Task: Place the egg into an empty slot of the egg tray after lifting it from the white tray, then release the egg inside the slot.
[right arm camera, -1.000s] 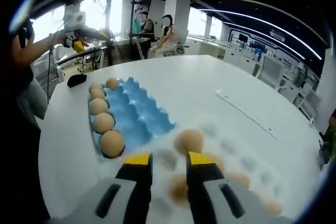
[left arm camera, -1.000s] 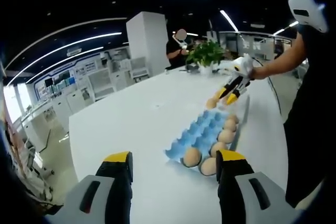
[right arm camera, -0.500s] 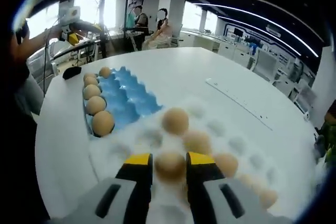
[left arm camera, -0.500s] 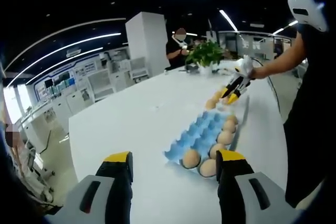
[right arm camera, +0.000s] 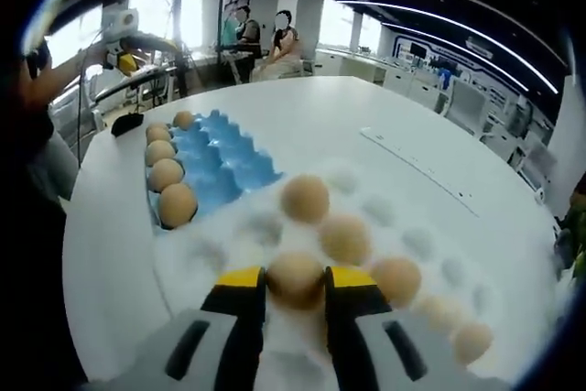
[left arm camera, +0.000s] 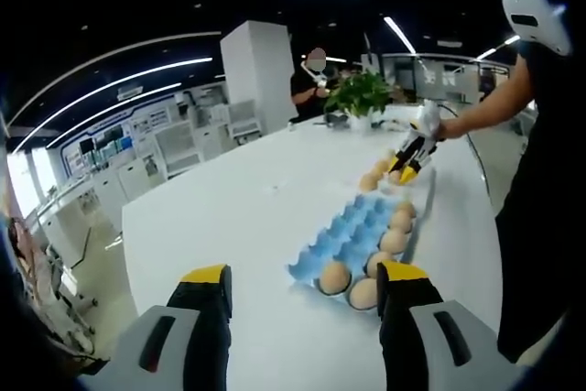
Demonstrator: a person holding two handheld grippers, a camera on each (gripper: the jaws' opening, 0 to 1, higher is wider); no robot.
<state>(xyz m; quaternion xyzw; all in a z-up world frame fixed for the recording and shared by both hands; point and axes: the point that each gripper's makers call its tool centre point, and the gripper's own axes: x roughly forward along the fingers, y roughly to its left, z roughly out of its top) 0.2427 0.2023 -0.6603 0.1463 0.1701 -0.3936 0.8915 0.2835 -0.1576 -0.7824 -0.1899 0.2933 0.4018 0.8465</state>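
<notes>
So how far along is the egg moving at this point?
Done: the blue egg tray already holds a row of four eggs. In hand: the right gripper is closed around an egg over the white tray. Left: carrying it to an empty blue slot and releasing.

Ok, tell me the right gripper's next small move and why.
Probably lift straight up: the right gripper has its jaws around an egg sitting in the white tray, and the blue egg tray shows open slots.

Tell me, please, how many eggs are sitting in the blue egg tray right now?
4, in a row along one edge of the blue egg tray: eggs at and. The far end is small, so another may be hidden.
</notes>
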